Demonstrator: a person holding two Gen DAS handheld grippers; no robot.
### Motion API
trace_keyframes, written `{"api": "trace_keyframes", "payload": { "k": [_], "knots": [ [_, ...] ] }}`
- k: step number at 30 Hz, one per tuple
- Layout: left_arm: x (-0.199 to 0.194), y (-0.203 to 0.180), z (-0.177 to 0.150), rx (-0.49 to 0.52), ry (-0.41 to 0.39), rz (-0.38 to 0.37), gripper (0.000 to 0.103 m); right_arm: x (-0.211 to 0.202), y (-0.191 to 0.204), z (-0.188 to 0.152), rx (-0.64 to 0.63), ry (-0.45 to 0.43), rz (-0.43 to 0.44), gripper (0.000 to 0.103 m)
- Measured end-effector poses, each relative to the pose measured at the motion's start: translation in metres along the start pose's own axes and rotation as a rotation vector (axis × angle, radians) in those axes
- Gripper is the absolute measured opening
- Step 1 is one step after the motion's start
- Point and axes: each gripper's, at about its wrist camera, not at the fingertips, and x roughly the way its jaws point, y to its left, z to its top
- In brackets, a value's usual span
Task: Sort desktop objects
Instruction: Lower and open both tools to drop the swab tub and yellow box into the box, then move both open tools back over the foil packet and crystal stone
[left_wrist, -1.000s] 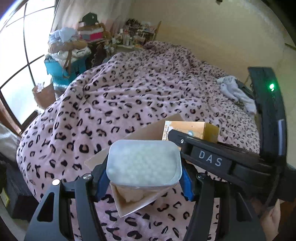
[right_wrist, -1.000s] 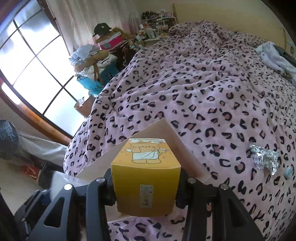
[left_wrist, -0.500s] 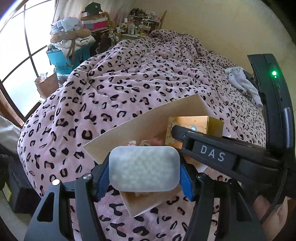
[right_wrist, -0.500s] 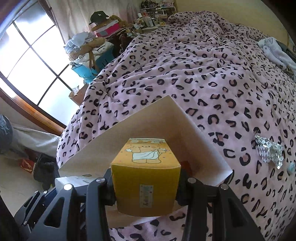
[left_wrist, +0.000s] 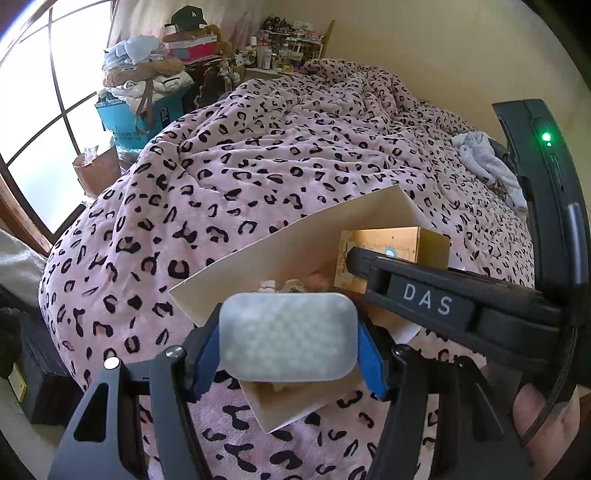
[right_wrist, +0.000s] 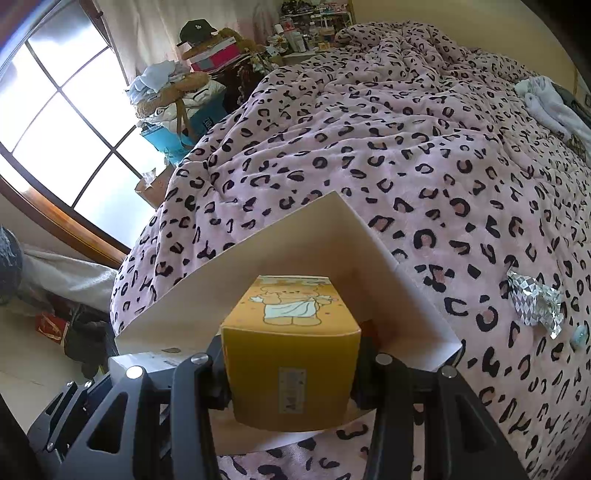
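Your left tongs (left_wrist: 288, 350) clench a white rounded container (left_wrist: 288, 341) at the lower centre of their frame, and your right tongs (right_wrist: 291, 373) clench the yellow bear box (right_wrist: 291, 354), both hanging over the open cardboard box (right_wrist: 236, 273) on the bed (right_wrist: 406, 147). Neither is dropped yet; a silver foil wrapper (right_wrist: 535, 304) at right remains unsorted

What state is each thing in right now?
Left tool: shut on white container.
Right tool: shut on yellow carton.
Cardboard box: open, on leopard-print blanket.
Foil wrapper: crumpled, lying on blanket.
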Motion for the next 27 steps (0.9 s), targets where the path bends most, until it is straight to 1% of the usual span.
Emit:
{"api": "trace_keyframes", "payload": {
  "k": [4, 6, 8, 13, 16, 18, 21, 25, 27],
  "knots": [
    [-0.009, 0.000, 0.003, 0.001, -0.024, 0.010, 0.066, -0.002, 0.001, 0.002, 0.010, 0.010, 0.001, 0.047],
    [-0.013, 0.002, 0.005, 0.000, -0.035, 0.011, 0.071, -0.003, 0.001, 0.003, 0.015, 0.014, 0.002, 0.047],
    [-0.016, 0.003, 0.006, -0.001, -0.040, 0.014, 0.072, -0.004, 0.000, 0.004, 0.022, 0.022, 0.000, 0.047],
    [-0.022, 0.011, 0.005, -0.015, -0.043, 0.011, 0.073, -0.003, -0.004, 0.009, 0.062, 0.080, 0.004, 0.047],
    [-0.027, 0.016, 0.003, -0.027, -0.046, 0.005, 0.077, -0.007, -0.005, 0.012, 0.070, 0.095, 0.003, 0.047],
    [-0.031, 0.020, 0.003, -0.034, -0.051, 0.005, 0.078, -0.014, -0.003, 0.014, 0.071, 0.084, 0.009, 0.047],
    [-0.039, 0.022, 0.003, -0.039, -0.056, -0.002, 0.078, -0.036, -0.001, 0.015, 0.061, 0.049, 0.016, 0.047],
    [-0.050, 0.017, 0.002, -0.028, -0.069, -0.009, 0.078, -0.088, -0.008, 0.003, 0.058, -0.051, 0.001, 0.047],
    [-0.058, 0.007, -0.001, -0.005, -0.074, -0.026, 0.078, -0.110, -0.017, -0.007, 0.069, -0.093, -0.010, 0.048]
  ]
}}
